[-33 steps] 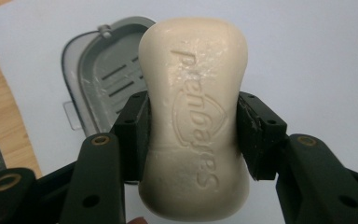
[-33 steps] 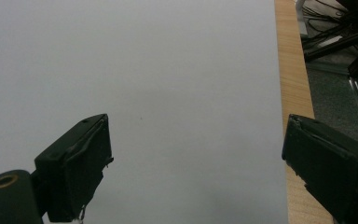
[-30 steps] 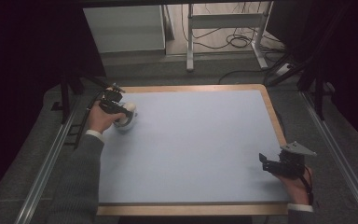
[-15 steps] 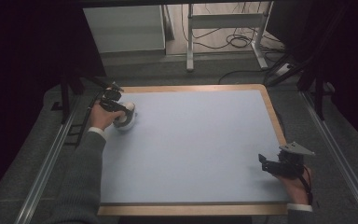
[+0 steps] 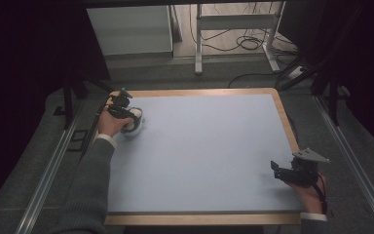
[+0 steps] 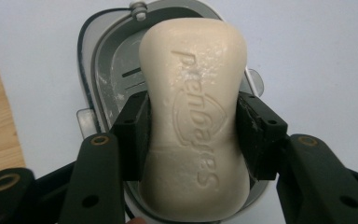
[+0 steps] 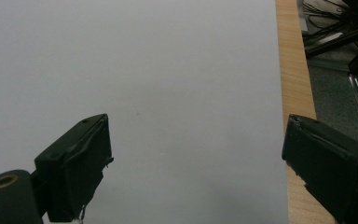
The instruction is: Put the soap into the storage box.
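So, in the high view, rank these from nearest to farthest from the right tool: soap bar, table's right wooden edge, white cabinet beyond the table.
1. Table's right wooden edge, just beside the right tool.
2. Soap bar, across the table in the left tool.
3. White cabinet, beyond the table's far edge.

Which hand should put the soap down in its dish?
The left. The left gripper already clamps the cream soap bar right over the grey-and-white soap dish. The right gripper is open, far off at the table's other side.
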Tool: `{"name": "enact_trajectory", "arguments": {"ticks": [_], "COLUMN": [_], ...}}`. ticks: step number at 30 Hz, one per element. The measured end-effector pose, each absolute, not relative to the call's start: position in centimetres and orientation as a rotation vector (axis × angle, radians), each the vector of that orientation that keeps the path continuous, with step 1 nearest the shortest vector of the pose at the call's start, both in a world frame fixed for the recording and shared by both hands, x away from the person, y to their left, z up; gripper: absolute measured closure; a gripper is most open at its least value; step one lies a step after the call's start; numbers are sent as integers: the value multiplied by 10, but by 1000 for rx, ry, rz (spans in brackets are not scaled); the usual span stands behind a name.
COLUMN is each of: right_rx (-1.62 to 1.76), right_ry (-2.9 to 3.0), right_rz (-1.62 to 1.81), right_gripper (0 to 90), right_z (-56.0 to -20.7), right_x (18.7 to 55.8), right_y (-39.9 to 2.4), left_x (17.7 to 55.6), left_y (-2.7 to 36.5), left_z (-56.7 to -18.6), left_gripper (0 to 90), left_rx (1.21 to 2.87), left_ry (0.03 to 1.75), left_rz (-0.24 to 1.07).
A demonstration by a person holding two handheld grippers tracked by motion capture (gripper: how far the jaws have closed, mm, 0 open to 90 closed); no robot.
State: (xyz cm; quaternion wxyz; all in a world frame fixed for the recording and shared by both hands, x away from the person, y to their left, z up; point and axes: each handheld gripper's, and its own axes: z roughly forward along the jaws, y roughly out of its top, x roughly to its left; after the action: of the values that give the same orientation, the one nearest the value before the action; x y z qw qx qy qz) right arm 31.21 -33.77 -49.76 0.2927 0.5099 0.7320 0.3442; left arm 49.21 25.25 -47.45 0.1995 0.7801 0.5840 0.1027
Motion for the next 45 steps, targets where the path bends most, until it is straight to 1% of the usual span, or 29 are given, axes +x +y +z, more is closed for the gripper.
{"name": "enact_trajectory", "arguments": {"ticks": [6,9,19,27,34,40,45], "right_rx": [1356,1357,1353,1352,1341,1343,1342], "right_ry": [1950,1949,1946,1947,1947,1947,1947], "right_rz": [915,916,920,916,913,913,913], "right_gripper": [80,79,79,79,79,79,79], "right_z": [-497,-497,-496,-496,-496,-495,-495], "right_x": [312,312,311,311,311,310,310], "right_y": [-338,-337,-337,-336,-336,-336,-336], "left_x": [487,482,463,438,410,385,365], "left_y": [251,250,243,236,229,221,216], "left_z": [-467,-462,-448,-442,-444,-451,-460], "left_gripper": [443,401,337,300,300,278,266], "left_rx": [2175,2159,2160,2154,2152,2180,2170], "left_ry": [1589,1573,1465,1352,1260,1175,1126], "left_rz": [294,310,349,336,341,310,299]}}
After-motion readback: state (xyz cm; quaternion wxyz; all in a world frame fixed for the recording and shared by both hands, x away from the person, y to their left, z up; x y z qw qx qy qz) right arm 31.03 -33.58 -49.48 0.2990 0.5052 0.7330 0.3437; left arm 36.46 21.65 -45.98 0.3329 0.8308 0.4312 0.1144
